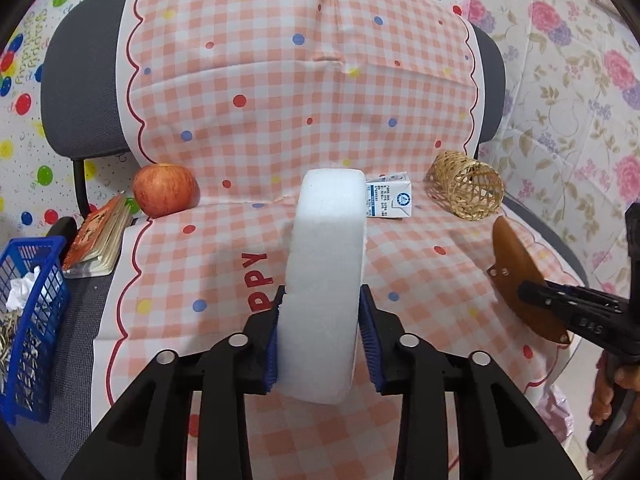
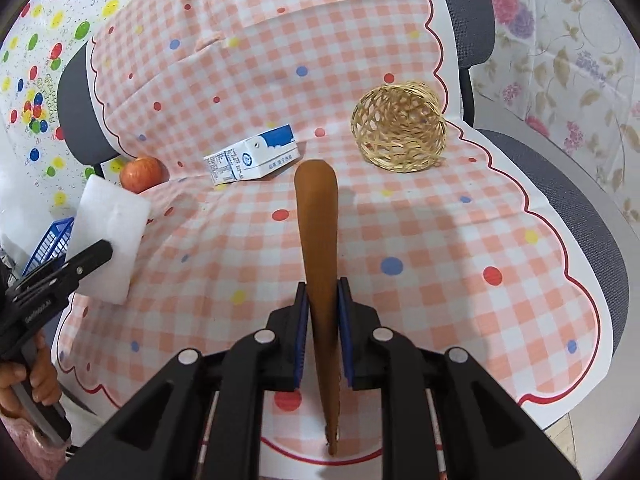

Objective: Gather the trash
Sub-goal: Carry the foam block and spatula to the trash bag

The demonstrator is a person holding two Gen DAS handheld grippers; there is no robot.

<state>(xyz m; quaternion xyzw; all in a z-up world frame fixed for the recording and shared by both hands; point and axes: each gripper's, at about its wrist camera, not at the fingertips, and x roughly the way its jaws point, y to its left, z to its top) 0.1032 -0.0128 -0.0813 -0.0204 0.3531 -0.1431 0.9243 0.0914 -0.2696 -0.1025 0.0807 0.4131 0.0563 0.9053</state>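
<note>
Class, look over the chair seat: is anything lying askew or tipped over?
Yes. The woven basket lies tipped on its side, mouth facing outward, and the milk carton lies flat instead of upright. The apple looks fine.

White foam block [image 1: 324, 280] matt, grainy. Brown wooden piece [image 2: 320, 264] smooth, satin. Woven bamboo basket [image 2: 400, 128] rough. Checked cloth [image 1: 280, 100] matt, creased. Blue plastic crate [image 1: 28, 320]. Paper carton [image 2: 252, 158] glossy.

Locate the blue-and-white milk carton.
The blue-and-white milk carton lies on its side on the checked cloth at the chair's back, between the red apple and woven bamboo basket.
</note>
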